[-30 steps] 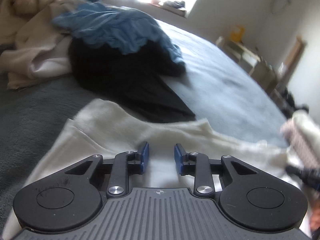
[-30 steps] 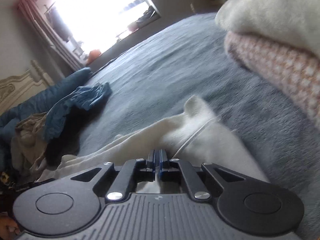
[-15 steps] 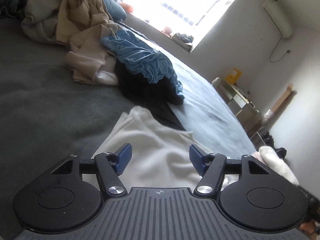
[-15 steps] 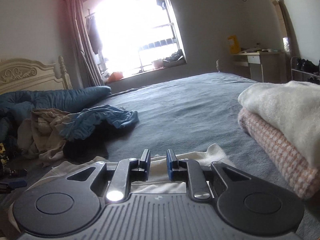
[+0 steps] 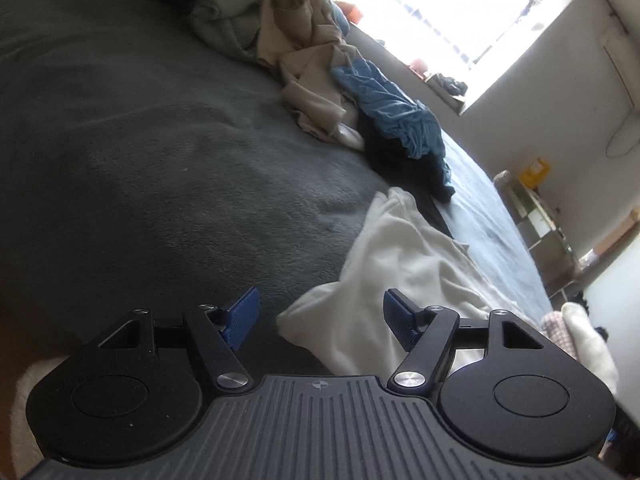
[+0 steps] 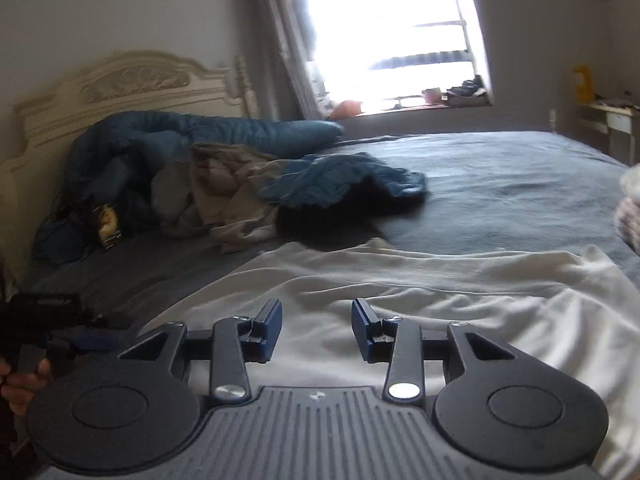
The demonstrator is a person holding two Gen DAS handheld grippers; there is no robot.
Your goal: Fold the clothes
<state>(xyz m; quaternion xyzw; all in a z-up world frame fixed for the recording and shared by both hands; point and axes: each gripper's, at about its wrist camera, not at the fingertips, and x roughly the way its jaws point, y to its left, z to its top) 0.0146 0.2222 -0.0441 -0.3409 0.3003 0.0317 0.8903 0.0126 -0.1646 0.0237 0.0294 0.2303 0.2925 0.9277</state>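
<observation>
Taking the cream garment [image 6: 420,280] as the landmark and going left to right: far to its left, a heap of loose clothes is lying crumpled on the grey bed [image 5: 140,160], a beige piece [image 5: 308,76], a blue one [image 5: 396,108] and a black one [image 6: 320,224] tangled together, none of them folded. The left gripper [image 5: 318,318] is hovering over the garment's near corner, jaws gaping wide and holding nothing. The garment itself is sprawling across the bed, wrinkled and only loosely spread. The right gripper [image 6: 316,330] is hanging above its middle, jaws parted and empty. Just right of the garment, a folded stack [image 5: 576,336] is sitting. Judging from this, some folding looks done, the cream piece and the heap remaining.
</observation>
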